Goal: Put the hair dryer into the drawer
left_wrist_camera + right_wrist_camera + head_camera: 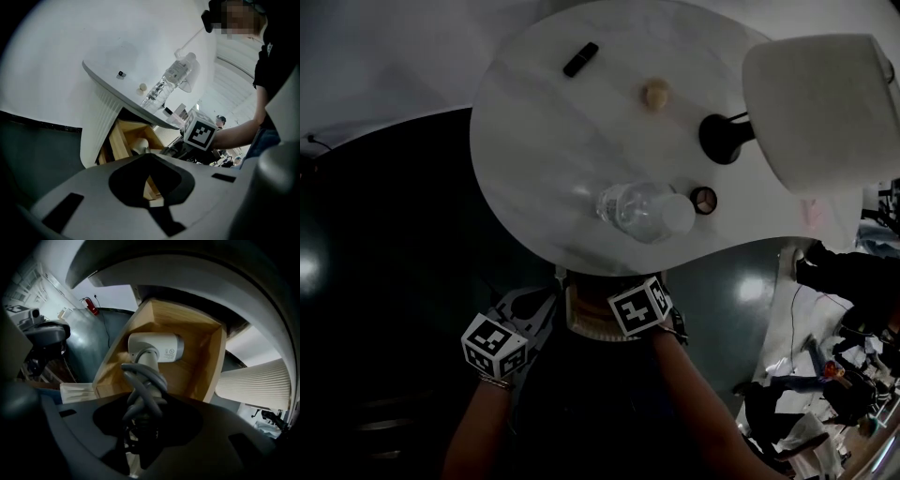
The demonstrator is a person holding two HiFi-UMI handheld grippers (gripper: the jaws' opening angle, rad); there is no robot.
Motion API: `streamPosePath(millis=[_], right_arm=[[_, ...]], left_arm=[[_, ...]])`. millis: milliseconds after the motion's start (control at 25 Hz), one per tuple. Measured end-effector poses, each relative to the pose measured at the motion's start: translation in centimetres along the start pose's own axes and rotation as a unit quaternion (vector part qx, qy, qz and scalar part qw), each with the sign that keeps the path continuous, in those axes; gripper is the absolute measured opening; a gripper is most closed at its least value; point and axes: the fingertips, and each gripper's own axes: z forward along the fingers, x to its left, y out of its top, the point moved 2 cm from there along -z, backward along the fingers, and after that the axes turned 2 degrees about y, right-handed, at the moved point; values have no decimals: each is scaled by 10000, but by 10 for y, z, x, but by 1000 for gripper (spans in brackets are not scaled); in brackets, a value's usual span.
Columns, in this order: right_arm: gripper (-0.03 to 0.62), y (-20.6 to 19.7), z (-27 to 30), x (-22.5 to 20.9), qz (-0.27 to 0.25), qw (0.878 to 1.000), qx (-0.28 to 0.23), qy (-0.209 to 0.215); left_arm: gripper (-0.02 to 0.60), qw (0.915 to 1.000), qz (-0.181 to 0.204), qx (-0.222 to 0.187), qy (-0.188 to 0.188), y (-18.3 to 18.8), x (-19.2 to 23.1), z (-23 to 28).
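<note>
The white hair dryer [157, 348] lies with its barrel inside the open wooden drawer [206, 366] under the table top. Its handle, wound with the grey cord [143, 385], rises toward my right gripper [140, 427], which points down and is shut on that handle. In the left gripper view the drawer [119, 140] stands pulled out with the dryer [139, 146] in it, and the right gripper [201, 133] hangs just over it. My left gripper [150, 187] stays a little back from the drawer with nothing between its jaws; their state does not show. In the head view both grippers, left [495, 345] and right [639, 307], sit below the table's near edge.
The round white table [544, 141] carries a lying plastic bottle [642, 211], a lamp [825, 108], a small black object [580, 59] and two small round items [655, 94]. Its ribbed white base [255, 385] flanks the drawer. A person in dark clothes [276, 70] stands close on the right.
</note>
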Motion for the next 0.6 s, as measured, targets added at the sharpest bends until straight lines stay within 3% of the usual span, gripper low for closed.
streamPosePath(millis=[600], right_arm=[[187,11,17,-7,-65,9972,-193,-712]], left_arm=[[8,10000,-36,25,13,-3,6,4]])
